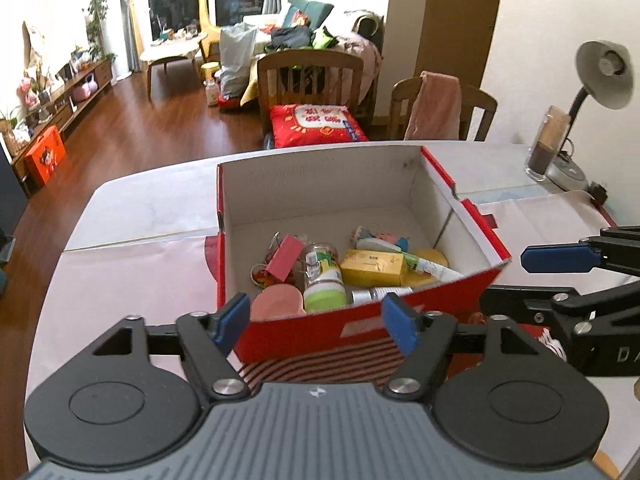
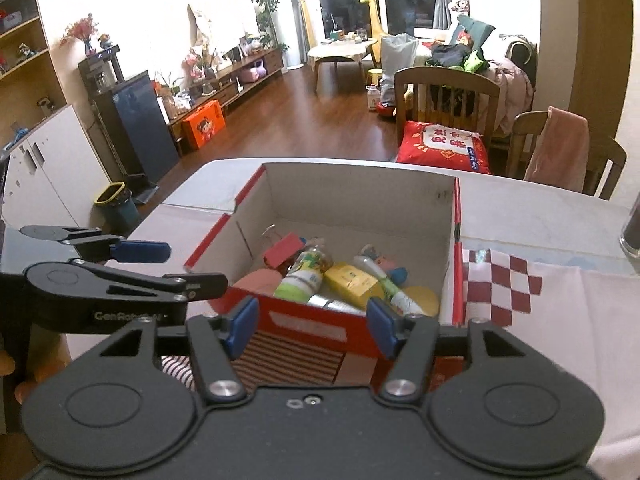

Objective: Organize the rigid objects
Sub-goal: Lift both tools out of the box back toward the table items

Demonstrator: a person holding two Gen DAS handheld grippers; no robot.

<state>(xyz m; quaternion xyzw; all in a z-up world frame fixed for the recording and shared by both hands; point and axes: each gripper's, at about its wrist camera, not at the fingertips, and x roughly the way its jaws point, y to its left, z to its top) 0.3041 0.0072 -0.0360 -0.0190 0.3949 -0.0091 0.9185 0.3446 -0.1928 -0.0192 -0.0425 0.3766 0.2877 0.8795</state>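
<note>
Inside the red box point(image 1: 360, 320), which sits on the white table point(image 1: 132, 264), lie the sorted things: a green-capped bottle point(image 1: 323, 276), a yellow carton point(image 1: 372, 267), a pink cup point(image 1: 276, 303), a red clip point(image 1: 284, 262) and tubes. Just before the box's near wall, the left gripper point(image 1: 316, 320) and right gripper point(image 2: 308, 322) both hang spread and empty. Risk, as I judge it: either gripper swinging low could knock that near wall and shove the box, or the two grippers, close beside each other, could collide.
</note>
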